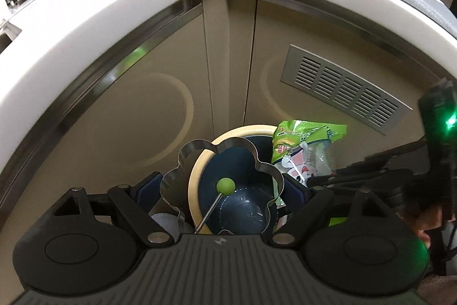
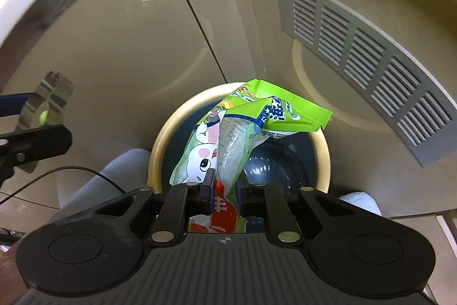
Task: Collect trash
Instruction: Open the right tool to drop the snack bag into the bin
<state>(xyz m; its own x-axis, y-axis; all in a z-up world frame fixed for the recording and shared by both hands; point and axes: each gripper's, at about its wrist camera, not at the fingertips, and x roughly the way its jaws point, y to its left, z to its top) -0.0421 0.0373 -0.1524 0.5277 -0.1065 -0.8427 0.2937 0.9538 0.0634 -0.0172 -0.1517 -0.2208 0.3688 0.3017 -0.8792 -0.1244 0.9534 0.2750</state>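
Your right gripper (image 2: 225, 190) has its jaws drawn narrow and pinched on the green snack wrapper (image 2: 242, 127), while your left gripper (image 1: 221, 190) has its jaws spread wide around a flower-shaped metal ring mould (image 1: 220, 170) with a green-knobbed wire handle; whether the pads actually press on that ring I cannot tell. In the right wrist view the wrapper's long axis runs from the jaws up toward 1 o'clock, its free end hanging over the mouth of the bin (image 2: 324, 150), a dark tub with a cream rim standing in the corner of the cabinet doors (image 2: 114, 47). The bin lies directly at 12 o'clock from both grippers and below them, so your right hand looks the one to finish: the wrapper already sits over the opening, and spreading those jaws should let it fall inside. From the left wrist view the wrapper shows at 2 o'clock of the ring mould, just beside it, so mind they don't snag.
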